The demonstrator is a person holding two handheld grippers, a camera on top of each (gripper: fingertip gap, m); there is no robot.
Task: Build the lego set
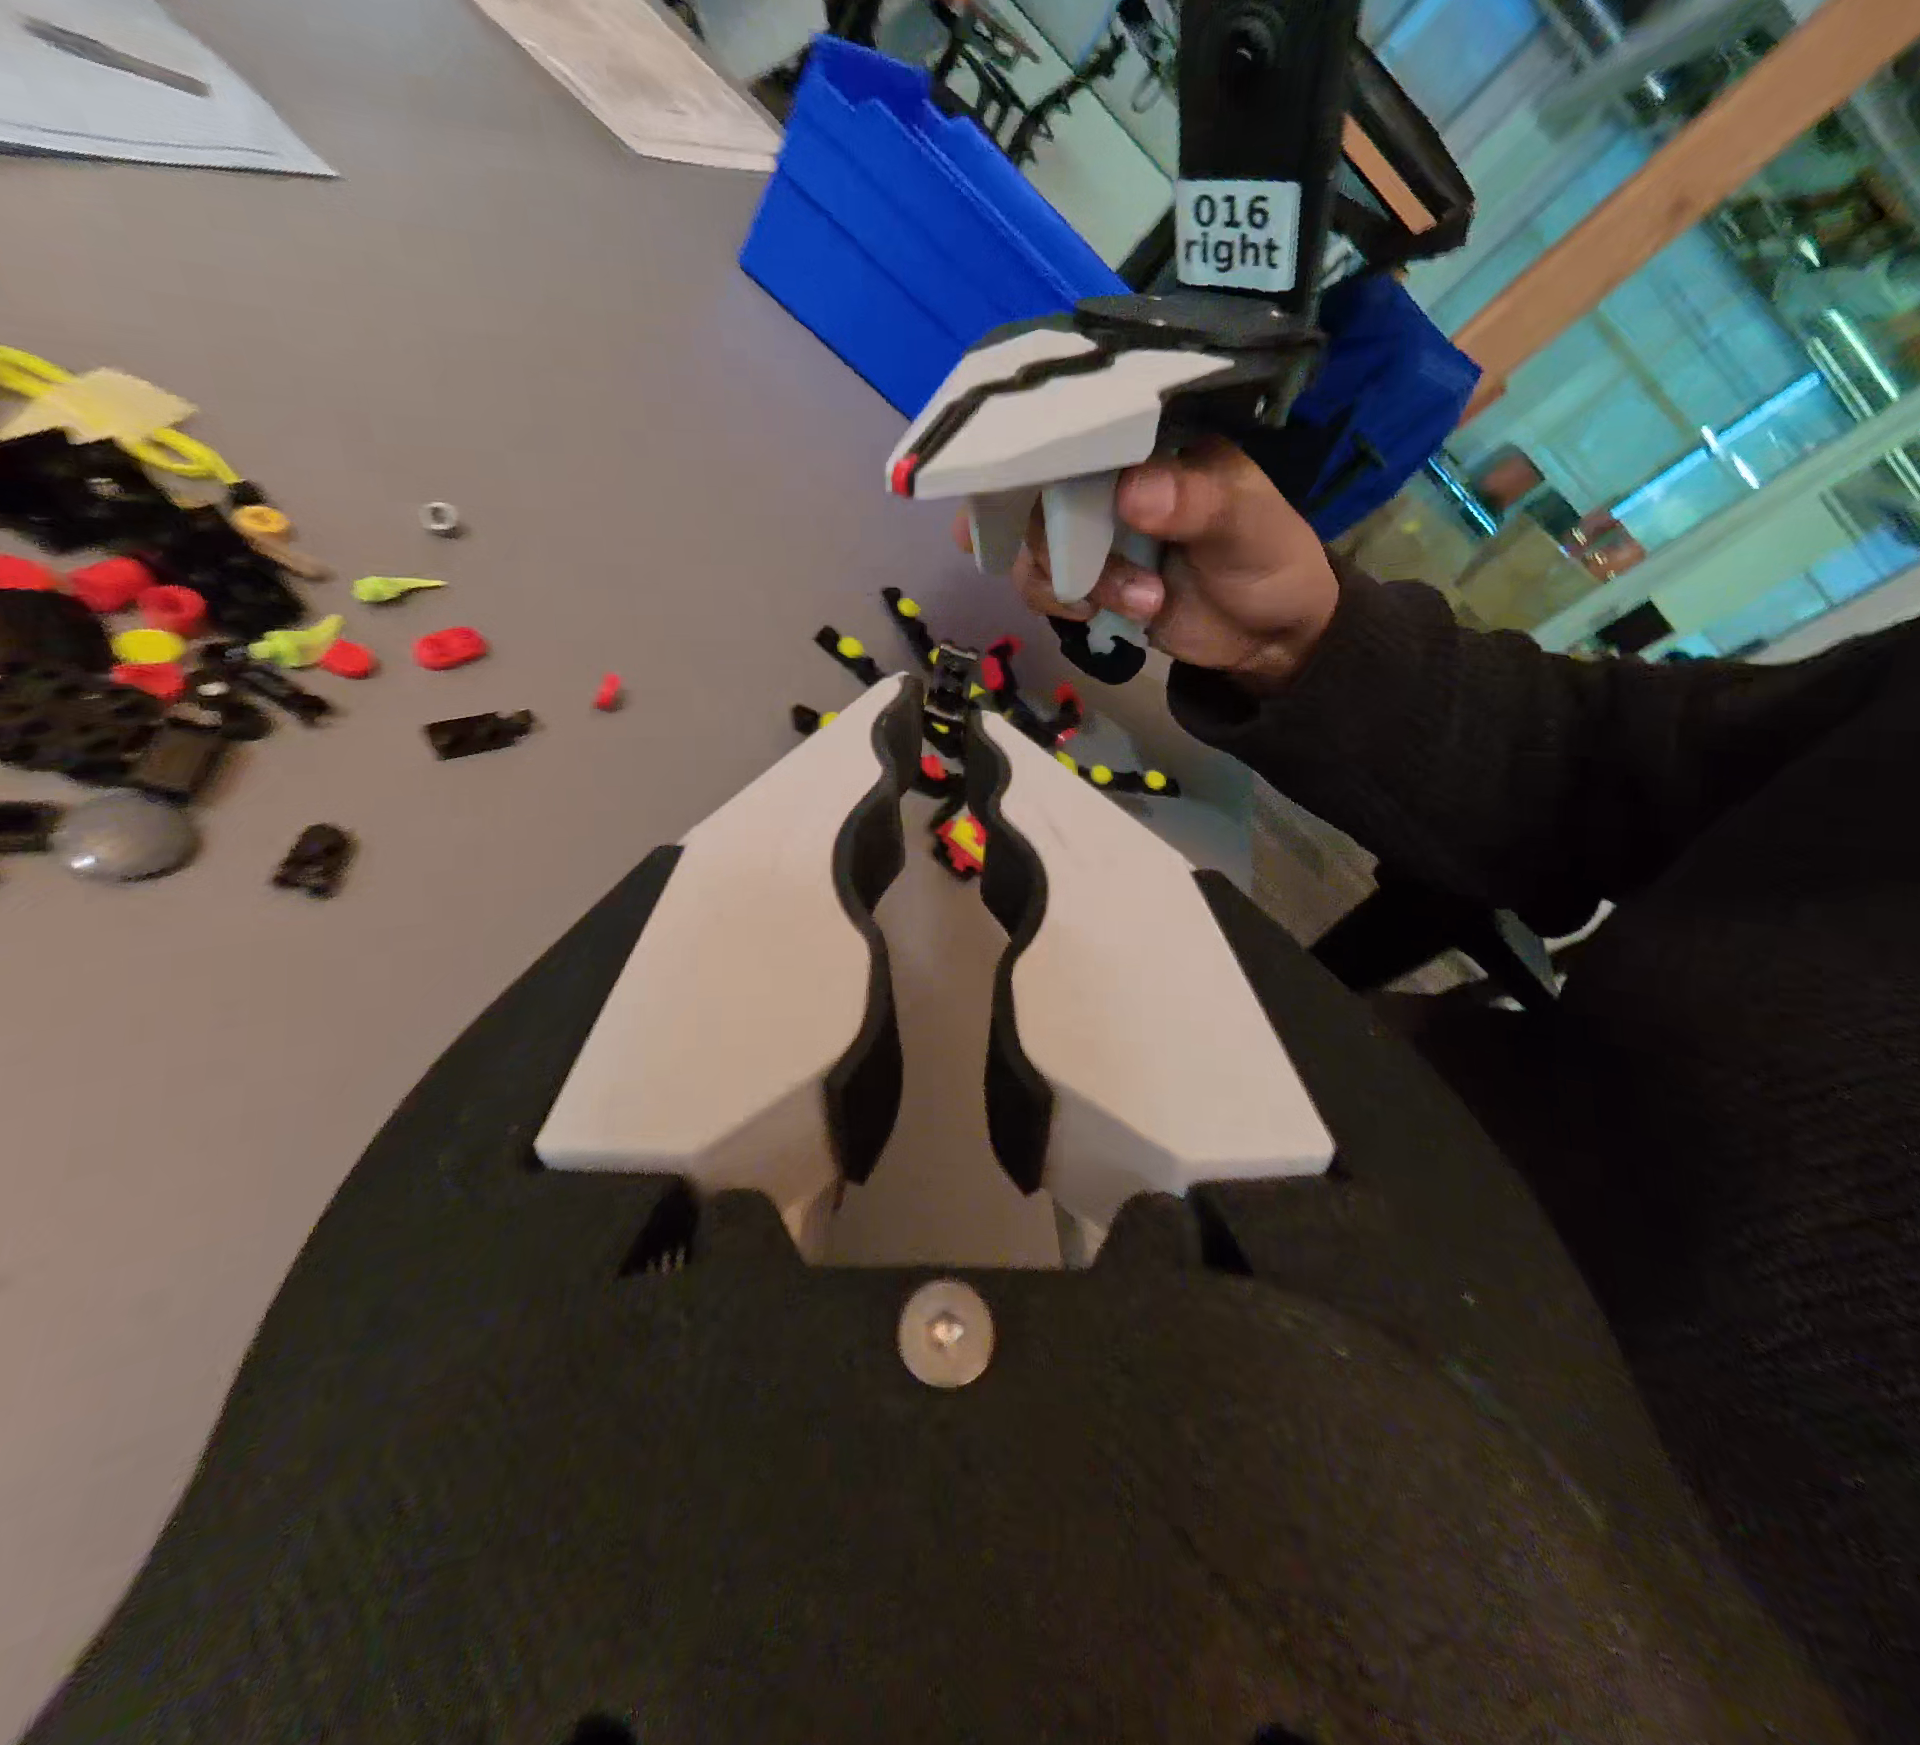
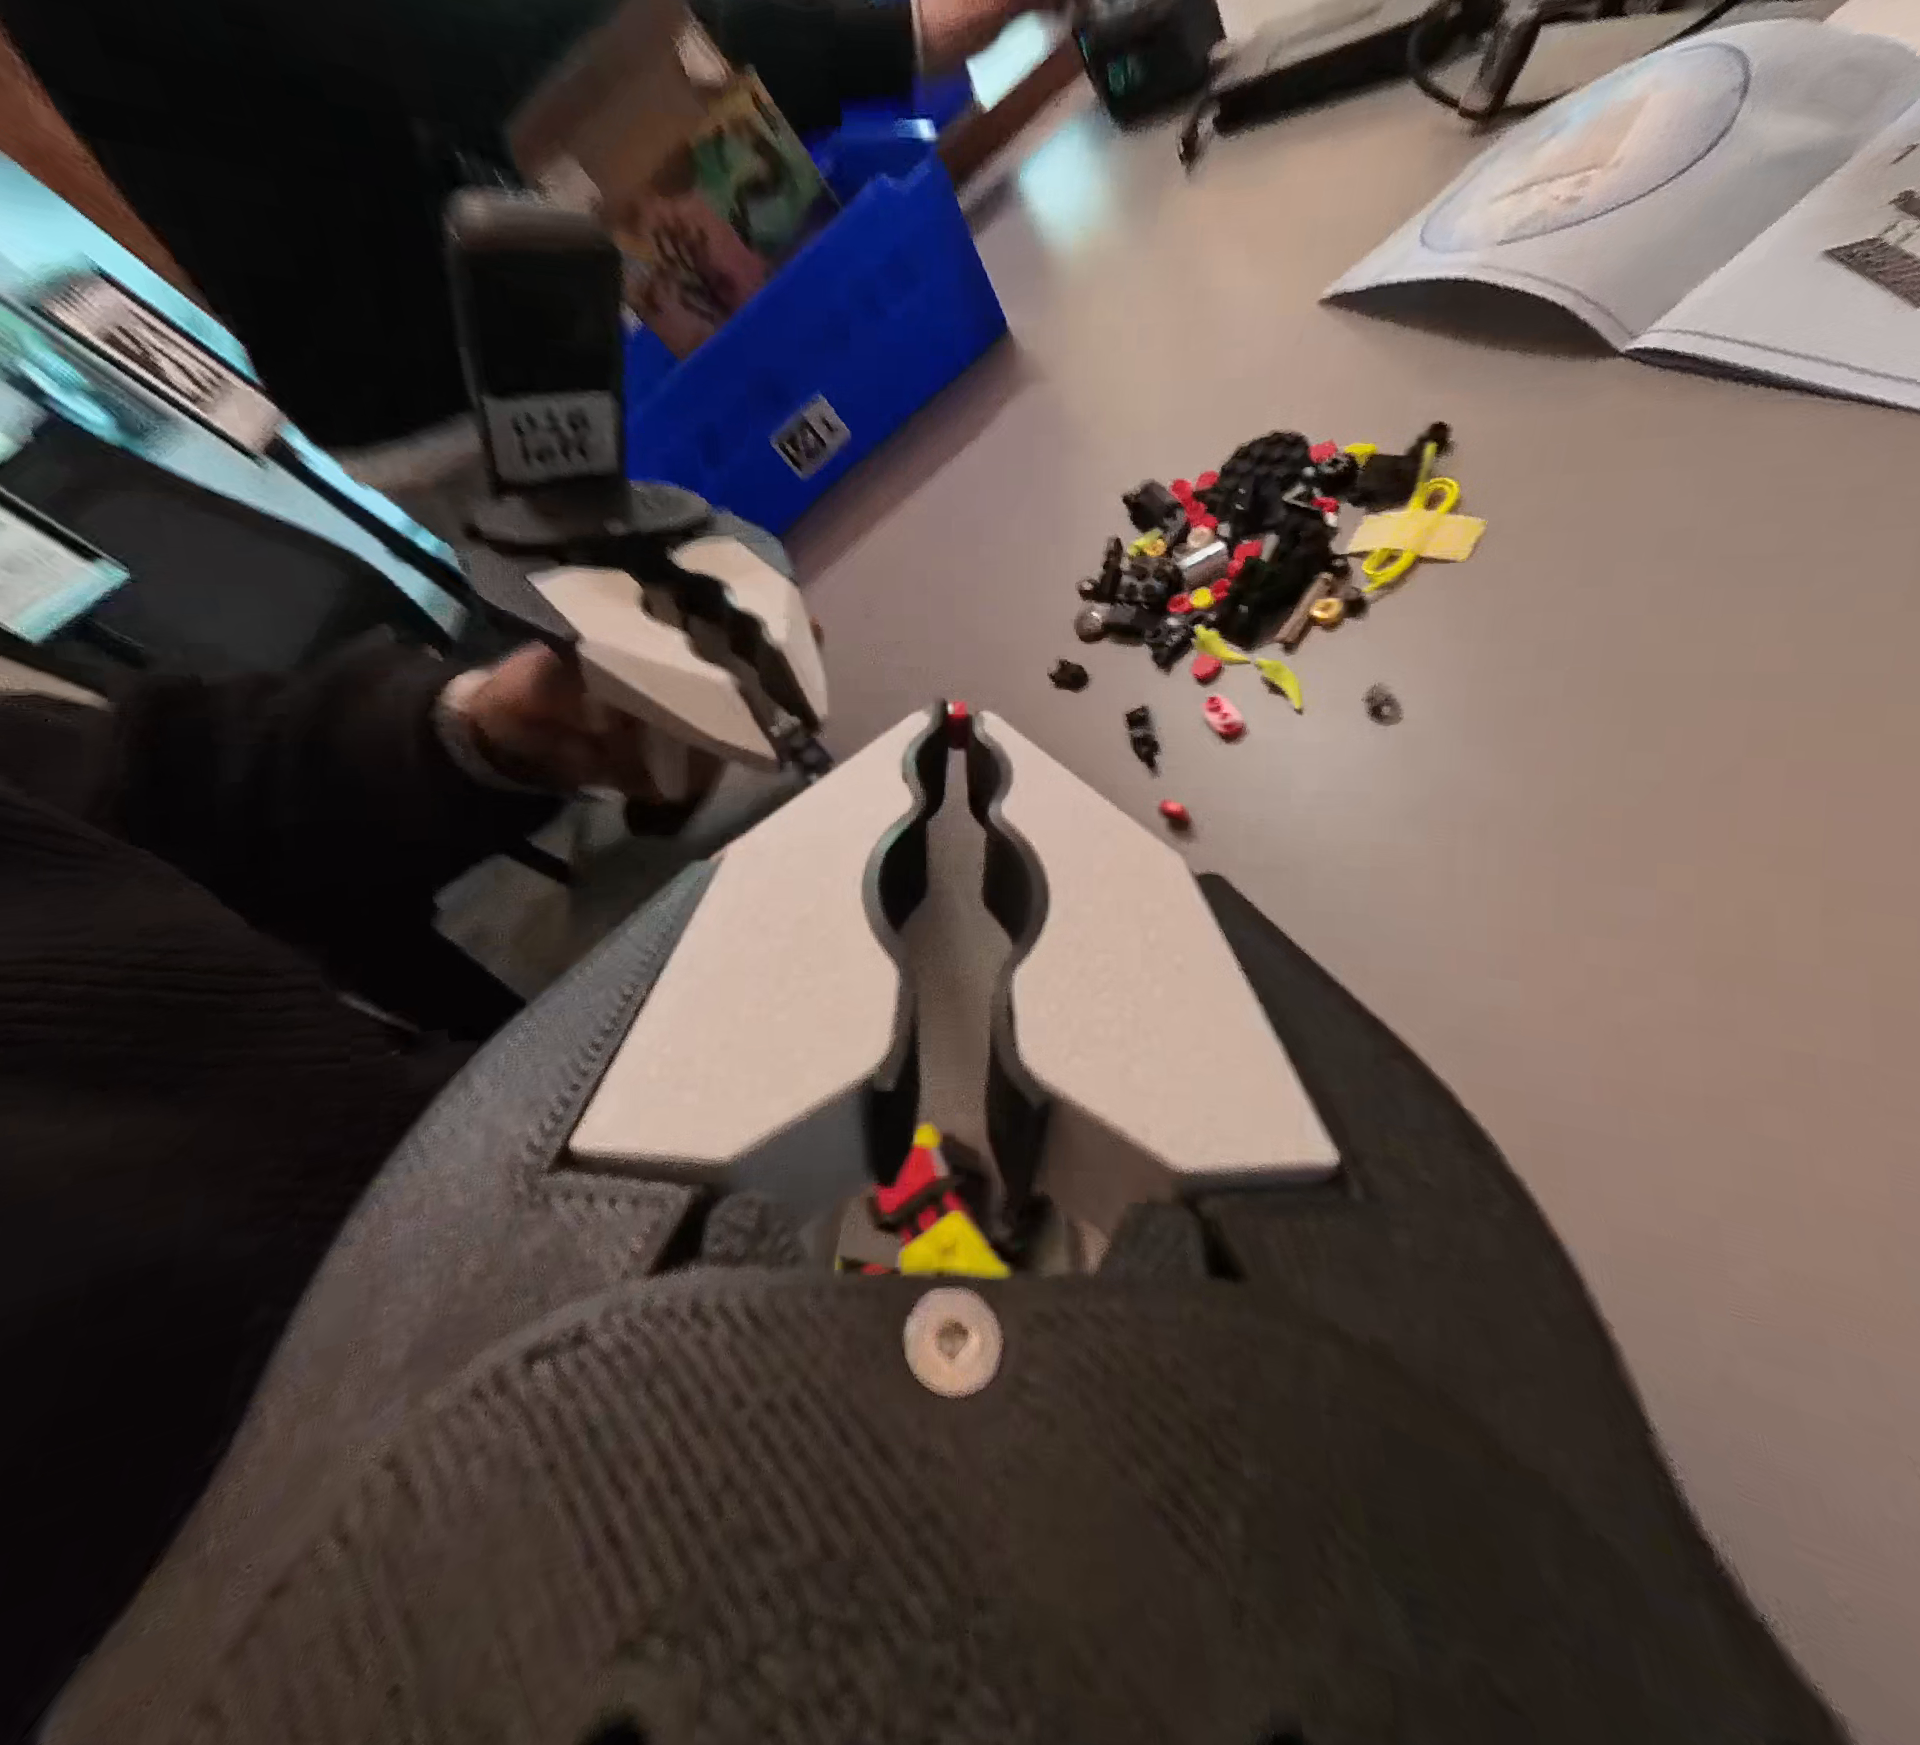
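- Red piece (image 2: 957, 721) is pinched at the very tips of the right gripper (image 2: 956, 727), at 12 o'clock from that gripper's body. It is held clear of the table (image 2: 1558, 916), probably so that most of it stays exposed. It is too small to give a sure long axis, but it seems to stand along the fingers and point forward out of them.
- Left gripper (image 2: 805, 745), at 9 o'clock in the right wrist view, is clenched on a small black piece (image 1: 951, 682). The piece juts from the tips with its length in line with the fingers, aimed toward the red piece. The two tips are near each other but apart.
- Blue bin (image 2: 831, 345) stands at 11 o'clock on the table, behind the left gripper.
- Spider-like model (image 1: 1117, 776), black with yellow and red studs, lies on the table just beyond and below the left gripper's tips, its legs spread outward. In the right wrist view part of it shows through the gap at that gripper's base.
- Pile of loose pieces (image 2: 1268, 542) sits at 1 o'clock, well apart from both grippers. A few strays lie between it and the right gripper.
- Open booklet (image 2: 1662, 241) lies flat at 2 o'clock.
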